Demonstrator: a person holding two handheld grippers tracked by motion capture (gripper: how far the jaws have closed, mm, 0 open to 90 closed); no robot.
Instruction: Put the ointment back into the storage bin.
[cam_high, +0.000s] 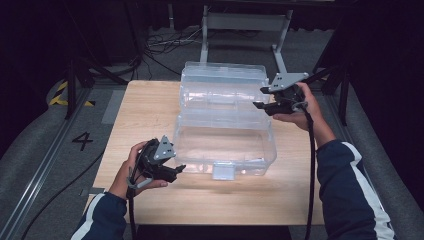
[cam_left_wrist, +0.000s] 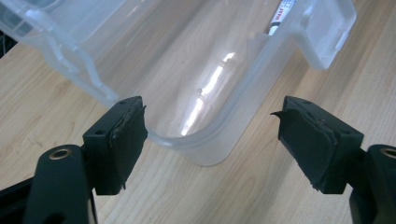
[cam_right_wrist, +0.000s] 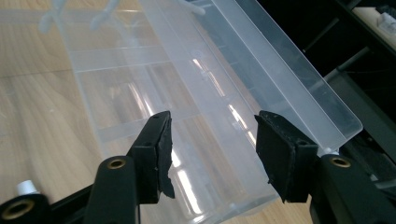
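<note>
Flanking clear box (cam_high: 224, 145): left tongs (cam_high: 179, 168) near-left corner, right tongs (cam_high: 258, 104) far-right, both open.

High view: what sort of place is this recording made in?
Probably a lab or recording studio, not a home: a lone wooden table amid dark curtains, loose cables on grey carpet, hazard-striped tape, and a floor marking "4".

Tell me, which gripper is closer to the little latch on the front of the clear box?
Left. The left gripper sits just beside the latch at the box's front. The right gripper is up by the open lid, farther away.
</note>
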